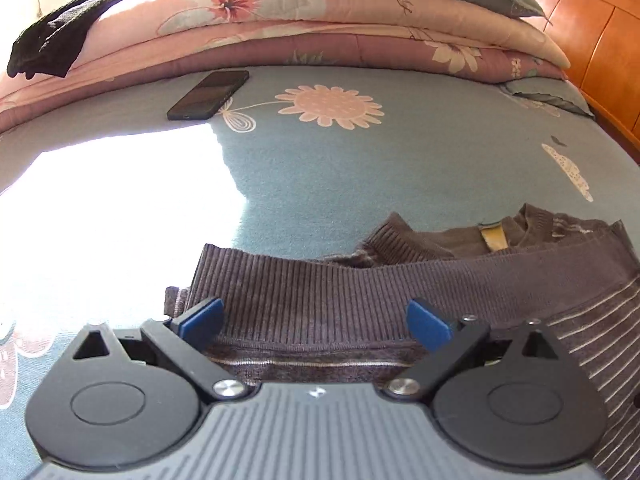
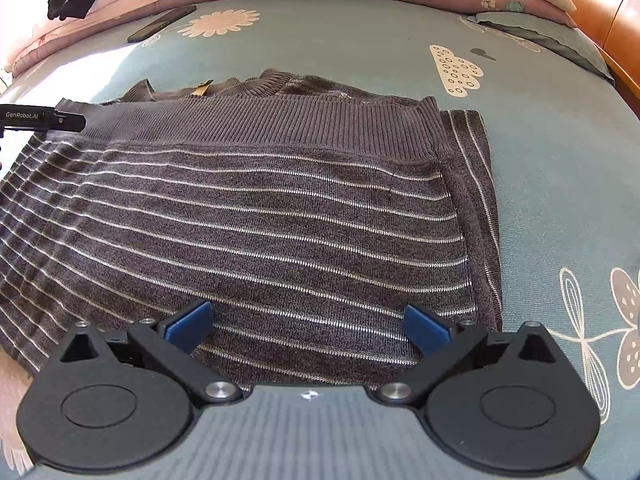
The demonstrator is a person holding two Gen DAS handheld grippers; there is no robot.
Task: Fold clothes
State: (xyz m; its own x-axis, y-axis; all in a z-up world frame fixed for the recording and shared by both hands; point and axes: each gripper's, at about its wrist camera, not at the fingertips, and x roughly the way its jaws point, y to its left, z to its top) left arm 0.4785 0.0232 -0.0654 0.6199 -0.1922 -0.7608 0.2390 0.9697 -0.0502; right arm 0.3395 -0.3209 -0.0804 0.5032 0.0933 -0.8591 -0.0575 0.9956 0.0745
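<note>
A grey-brown sweater with thin white stripes (image 2: 256, 216) lies folded on the blue floral bedsheet (image 2: 560, 184), its ribbed hem band (image 2: 256, 120) laid over toward the collar (image 2: 276, 78). My right gripper (image 2: 308, 326) hovers over the sweater's near part, open, nothing between its blue pads. My left gripper (image 1: 316, 320) is open over the ribbed band (image 1: 320, 280) at the sweater's left end, holding nothing. The left gripper's black tip (image 2: 60, 120) shows at the far left of the right wrist view. A tan label (image 1: 494, 238) sits inside the collar.
A black phone (image 1: 208, 94) lies on the sheet beyond the sweater. Folded floral quilts (image 1: 320, 32) are stacked at the back, with a black garment (image 1: 72, 28) draped on their left end. A wooden headboard (image 1: 592, 40) stands at right. Bright sunlight (image 1: 112, 208) washes the sheet's left.
</note>
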